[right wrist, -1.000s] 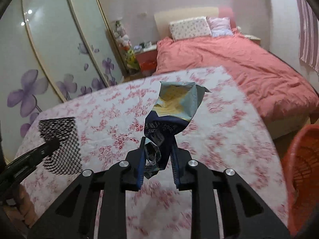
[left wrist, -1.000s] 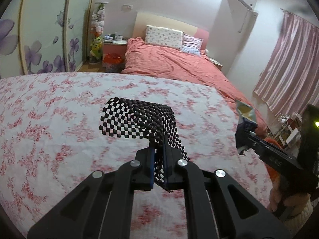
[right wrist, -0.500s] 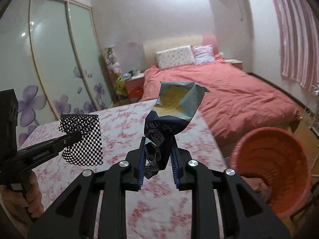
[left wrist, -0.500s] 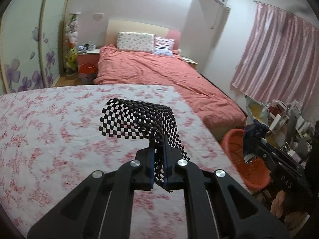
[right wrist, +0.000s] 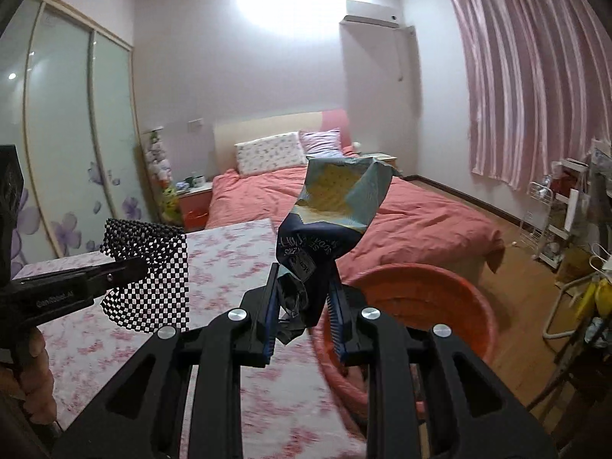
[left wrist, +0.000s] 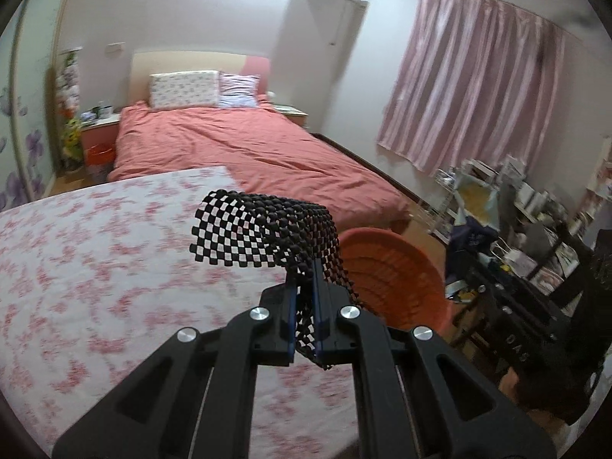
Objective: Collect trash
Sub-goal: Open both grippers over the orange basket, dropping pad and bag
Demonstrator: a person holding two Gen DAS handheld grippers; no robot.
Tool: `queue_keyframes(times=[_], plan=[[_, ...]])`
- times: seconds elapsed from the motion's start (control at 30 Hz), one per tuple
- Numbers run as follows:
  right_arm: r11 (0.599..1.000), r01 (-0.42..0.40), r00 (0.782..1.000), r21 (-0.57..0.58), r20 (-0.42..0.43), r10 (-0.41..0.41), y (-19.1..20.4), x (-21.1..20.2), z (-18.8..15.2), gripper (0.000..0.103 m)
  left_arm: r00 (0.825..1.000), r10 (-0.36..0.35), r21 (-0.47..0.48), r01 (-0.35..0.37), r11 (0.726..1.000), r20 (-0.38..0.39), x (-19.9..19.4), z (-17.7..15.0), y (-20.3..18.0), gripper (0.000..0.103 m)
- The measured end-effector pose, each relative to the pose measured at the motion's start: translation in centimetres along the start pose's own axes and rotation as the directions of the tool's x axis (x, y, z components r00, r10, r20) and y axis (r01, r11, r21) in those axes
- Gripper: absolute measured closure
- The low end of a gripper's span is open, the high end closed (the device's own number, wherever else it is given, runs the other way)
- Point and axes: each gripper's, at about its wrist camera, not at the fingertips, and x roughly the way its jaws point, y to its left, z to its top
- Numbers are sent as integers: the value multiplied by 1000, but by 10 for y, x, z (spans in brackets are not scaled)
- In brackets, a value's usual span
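- Black checkered mesh mat (left wrist: 264, 235): pinched at its lower edge between the nearly closed fingers of the left tongs (left wrist: 304, 319); the free part arches up and folds over to the left, above the floral-covered tabletop (left wrist: 95, 267). From the right wrist view the same mat (right wrist: 151, 271) hangs from the left tongs (right wrist: 134, 267), held by a hand (right wrist: 32, 371) at the left edge.
- Crumpled snack bag (right wrist: 329, 229), dark blue below, pale teal and yellow above: clamped by its twisted lower end in the right tongs (right wrist: 304, 319), fingers partly closed on it; the open top stands upright above the fingertips. In the left wrist view the bag (left wrist: 472, 222) shows at the right.
- Orange-red plastic basin (right wrist: 417, 310): on the floor, just beyond the tabletop's edge, below and right of the bag; from the left wrist view the basin (left wrist: 397, 271) lies just behind and right of the mat.
- Bed (right wrist: 401, 206) with salmon cover: behind the tabletop.
- Pink curtain (right wrist: 535, 76): right wall.
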Motion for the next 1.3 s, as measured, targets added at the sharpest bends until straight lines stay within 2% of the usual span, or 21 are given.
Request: queue_keyframes(times=[0.23,0.6,1.13,1.3], plan=[[998,30,999,54,-22,-29,-41,7,-11,80,997,-69,55,70,996,-23,33,4,-42,95],[989,66,997,132,-45,-60,-87,21,-22,80,990,-111,107,120,987,-92,98,-2,-86,95],[977,35,997,210,-74,-19,-115,45,-29,79,975,-133,116,155,981,-178,167,-7,-100,95],[967,18,996,253,-87,4,-126,53,-30,73,972,-112,107,136,985,-205,184,-9,-98,89]])
